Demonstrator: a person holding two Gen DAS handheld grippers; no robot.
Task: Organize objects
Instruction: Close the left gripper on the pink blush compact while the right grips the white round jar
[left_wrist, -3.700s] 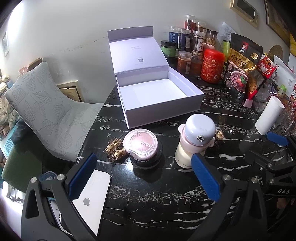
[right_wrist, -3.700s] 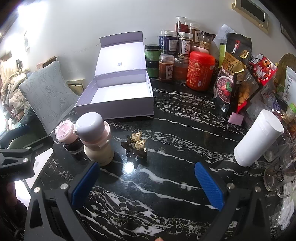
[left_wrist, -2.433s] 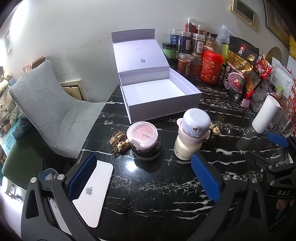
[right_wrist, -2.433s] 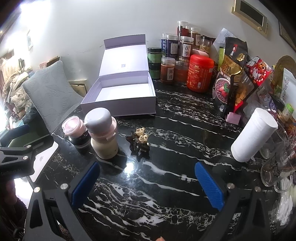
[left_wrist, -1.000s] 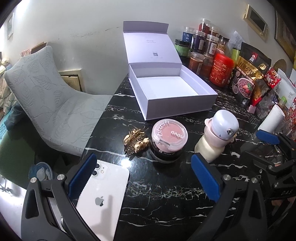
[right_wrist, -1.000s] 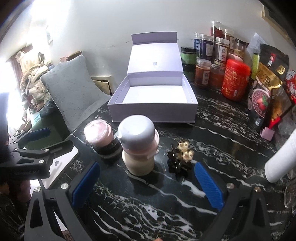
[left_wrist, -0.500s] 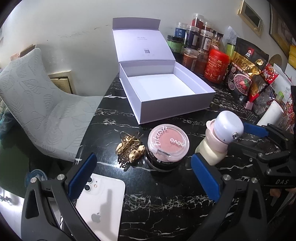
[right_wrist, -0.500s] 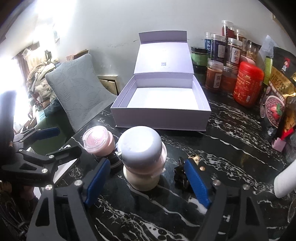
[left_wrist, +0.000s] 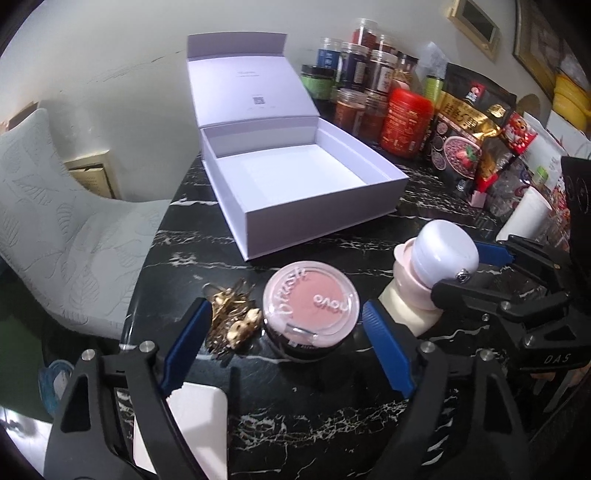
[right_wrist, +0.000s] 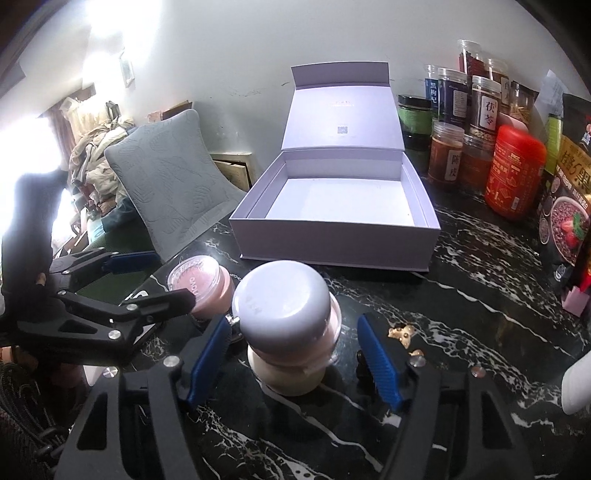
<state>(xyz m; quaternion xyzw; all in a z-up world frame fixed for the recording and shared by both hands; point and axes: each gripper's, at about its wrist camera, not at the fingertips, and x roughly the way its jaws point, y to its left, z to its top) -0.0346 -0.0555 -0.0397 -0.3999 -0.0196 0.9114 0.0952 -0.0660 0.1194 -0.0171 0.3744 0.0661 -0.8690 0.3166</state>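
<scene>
Blush pot: the round pink blush pot with a clear lid and black base (left_wrist: 311, 309) stands on the black white-veined marble worktop (left_wrist: 332, 413), between the blue pads of the left gripper (left_wrist: 284, 341).
Left jaws: closing, a gap showing on both sides of the pot, pads not yet pressing.
Small jar: the cream jar with a pink collar and lavender domed cap (right_wrist: 286, 325) stands just right of the blush pot, between the pads of the right gripper (right_wrist: 295, 354).
Right jaws: closing around the jar, narrow gaps showing at each pad; no contact visible.
Hair clips: a gold claw clip with pale beads (left_wrist: 232, 321) lies just left of the blush pot; a second dark-and-gold clip (right_wrist: 402, 336) lies right of the jar.
Gift box: the open lavender cardboard box with its lid upright (left_wrist: 306, 184) sits behind both, empty.
Phone: a white smartphone (left_wrist: 184, 428) lies at the worktop's near left edge, under the left gripper.
Background: spice jars (right_wrist: 461, 122) and snack bags (left_wrist: 469, 136) line the wall.
</scene>
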